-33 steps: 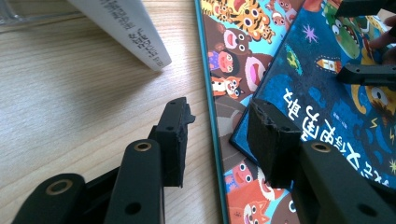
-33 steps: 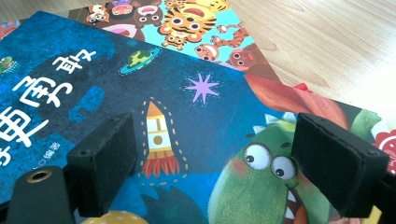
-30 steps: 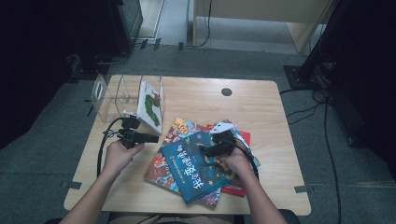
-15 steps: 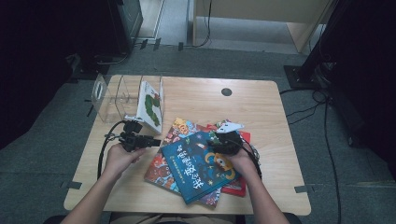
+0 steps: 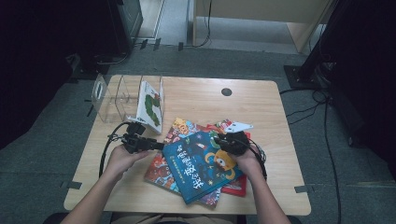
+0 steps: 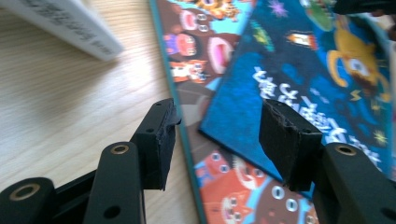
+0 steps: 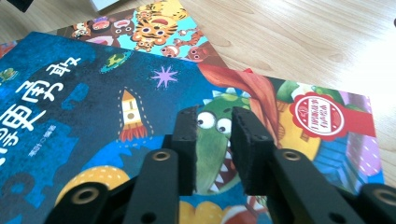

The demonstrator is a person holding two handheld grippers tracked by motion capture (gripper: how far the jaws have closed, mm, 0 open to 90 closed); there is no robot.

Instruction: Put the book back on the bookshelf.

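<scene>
Around: clear rack (image 5: 116, 95) with one book (image 5: 152, 106), upper left of surface (image 5: 196, 100).
Left gripper (image 5: 156, 145): fingers apart, just opening, astride blue book (image 5: 203, 163) corner.
Right gripper (image 5: 223, 141): fingers nearly together, just closing, nothing clamped.

Pale wooden table (image 5: 196, 100): clear organizer (image 5: 116, 95), overlapping picture books (image 5: 198, 165) (blue one topmost).

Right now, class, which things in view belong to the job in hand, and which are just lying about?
In the job: blue book, animal-face book under it, red book, clear rack, white book standing in the rack.
Lying about: floor cables, dark round cap in the tabletop.
</scene>
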